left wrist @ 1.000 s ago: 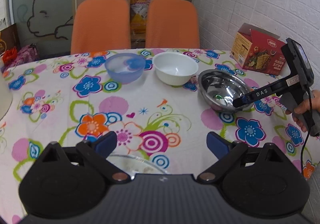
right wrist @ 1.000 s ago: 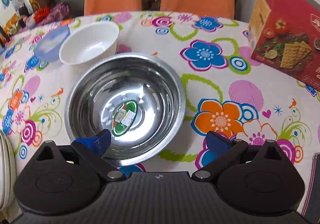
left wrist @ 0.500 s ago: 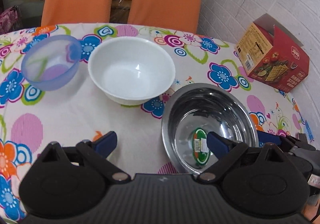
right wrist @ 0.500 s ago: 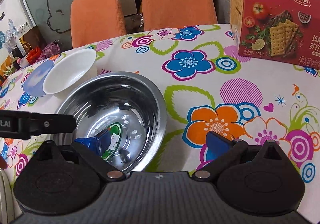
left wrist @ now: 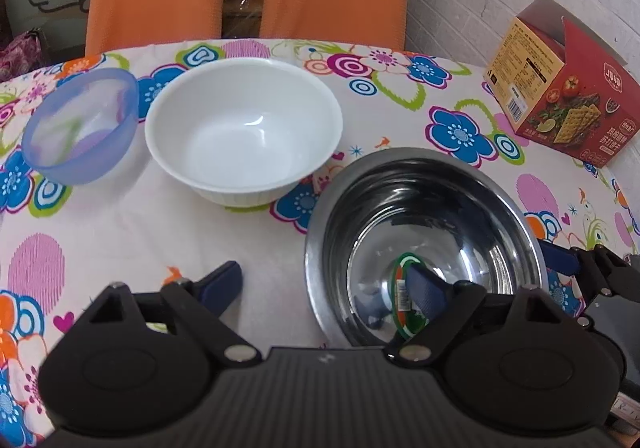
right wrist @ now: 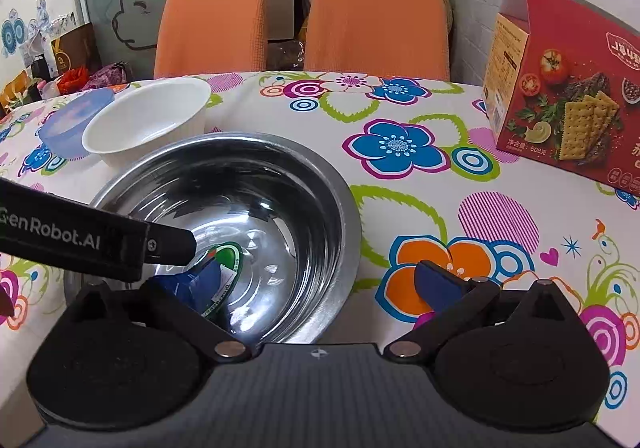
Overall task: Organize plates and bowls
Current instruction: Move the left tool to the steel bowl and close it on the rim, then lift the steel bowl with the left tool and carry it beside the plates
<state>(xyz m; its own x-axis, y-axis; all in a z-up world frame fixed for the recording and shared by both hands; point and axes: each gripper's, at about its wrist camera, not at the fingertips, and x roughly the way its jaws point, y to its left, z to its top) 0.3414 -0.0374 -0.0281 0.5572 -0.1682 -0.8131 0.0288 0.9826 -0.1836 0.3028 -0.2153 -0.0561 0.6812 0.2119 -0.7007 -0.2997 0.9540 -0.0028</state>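
Both claws, left (left wrist: pixel 326 286) and right (right wrist: pixel 320 282), spread wide (unclenched) astride the steel bowl's (right wrist: pixel 304 183) rim.

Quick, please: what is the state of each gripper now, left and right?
Left gripper: open, straddling the near rim of the steel bowl, holding nothing.
Right gripper: open, straddling the same bowl's rim, holding nothing.
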